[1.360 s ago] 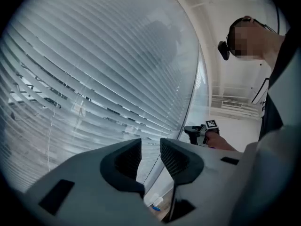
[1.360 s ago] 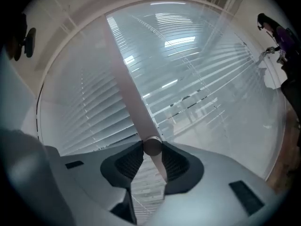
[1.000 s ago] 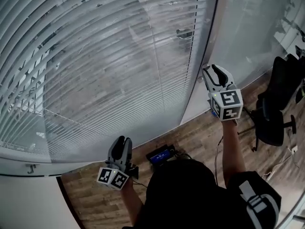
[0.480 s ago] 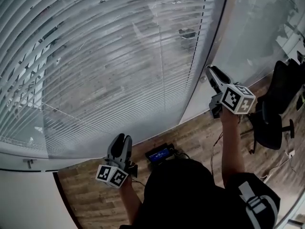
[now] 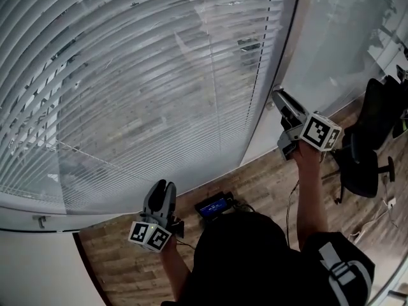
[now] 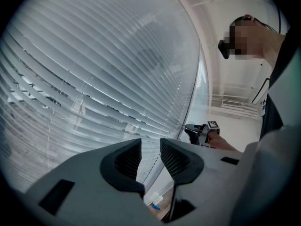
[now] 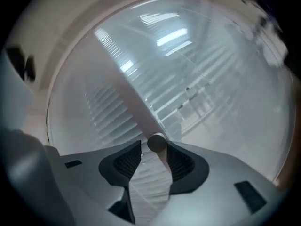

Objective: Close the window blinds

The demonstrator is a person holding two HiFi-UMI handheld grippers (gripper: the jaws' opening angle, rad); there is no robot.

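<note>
Left hand-held gripper, empty, before blinds

The right gripper has its grey jaws with dark ribbed pads apart, having just been opening. A small round grey knob stands between their tips, close to the pad on the view's right, with a gap to the other. Behind it a pale window frame post slants up and left, with white horizontal slatted blinds on either side, hazy.

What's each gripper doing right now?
Left gripper: open, empty.
Right gripper: open, jaws have just been opening, round knob of the blinds between them.
</note>
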